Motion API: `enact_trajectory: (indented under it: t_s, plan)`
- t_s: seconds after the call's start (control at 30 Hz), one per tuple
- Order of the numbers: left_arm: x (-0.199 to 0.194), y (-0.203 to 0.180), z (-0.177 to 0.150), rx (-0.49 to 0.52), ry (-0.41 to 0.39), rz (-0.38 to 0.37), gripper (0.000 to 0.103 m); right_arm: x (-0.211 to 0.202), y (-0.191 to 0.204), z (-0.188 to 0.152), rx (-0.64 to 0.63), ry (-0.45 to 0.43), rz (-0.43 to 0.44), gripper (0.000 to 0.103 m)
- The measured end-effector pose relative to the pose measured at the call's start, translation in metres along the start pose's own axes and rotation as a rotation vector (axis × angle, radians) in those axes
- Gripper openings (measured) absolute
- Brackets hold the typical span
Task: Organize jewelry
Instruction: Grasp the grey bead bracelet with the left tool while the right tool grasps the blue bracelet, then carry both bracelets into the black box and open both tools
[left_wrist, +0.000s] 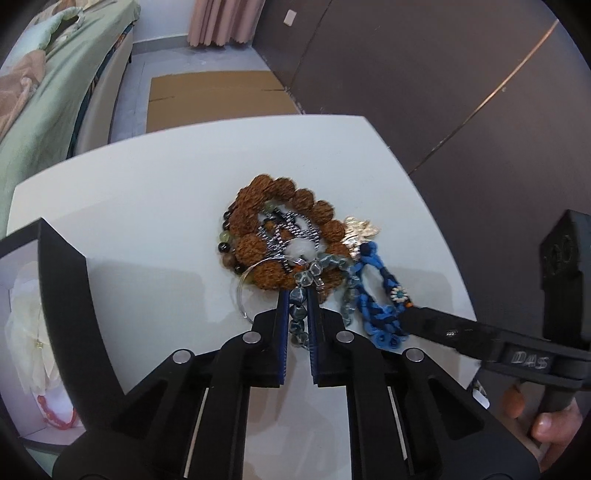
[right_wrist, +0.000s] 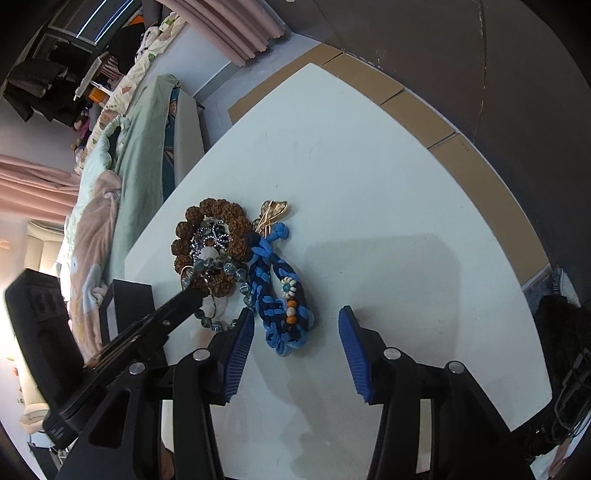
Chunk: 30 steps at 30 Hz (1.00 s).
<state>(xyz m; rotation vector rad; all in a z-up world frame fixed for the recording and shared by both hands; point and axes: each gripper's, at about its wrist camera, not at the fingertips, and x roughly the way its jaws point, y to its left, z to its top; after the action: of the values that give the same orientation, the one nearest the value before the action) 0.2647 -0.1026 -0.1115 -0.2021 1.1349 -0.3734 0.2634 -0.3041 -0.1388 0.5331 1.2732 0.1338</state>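
White table (left_wrist: 147, 221): left gripper (left_wrist: 298, 295) pinches clear-bead bracelet (left_wrist: 297, 317)

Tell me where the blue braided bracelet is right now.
The blue bracelet lies on the white table, right of the brown bead bracelet, just ahead of the right gripper.

Both views are evenly lit by soft indoor light from above. The white table (left_wrist: 155, 206) is bright without hard glare, and it carries soft grey shadows. Both pictures have strong fisheye bending with dark corners. The center is sharp; the near black parts at the bottom edge are slightly blurred.
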Motion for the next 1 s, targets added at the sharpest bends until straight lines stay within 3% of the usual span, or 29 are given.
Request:
enact_trajectory:
  t_s: [0.3,0.77,1.0]
  plan:
    - [-0.036,-0.009,-0.001,0.020,-0.053,-0.056,0.010,0.009,0.007,0.000,-0.021,0.001,-0.010,0.013]
    - [-0.101,0.012,-0.004,-0.015,-0.161,-0.073,0.010,-0.026,0.035,-0.004,-0.064,-0.103,0.082,0.011]
    - [-0.129,0.035,-0.007,-0.039,-0.204,-0.062,0.010,-0.049,0.067,-0.013,-0.119,-0.166,0.152,0.011]
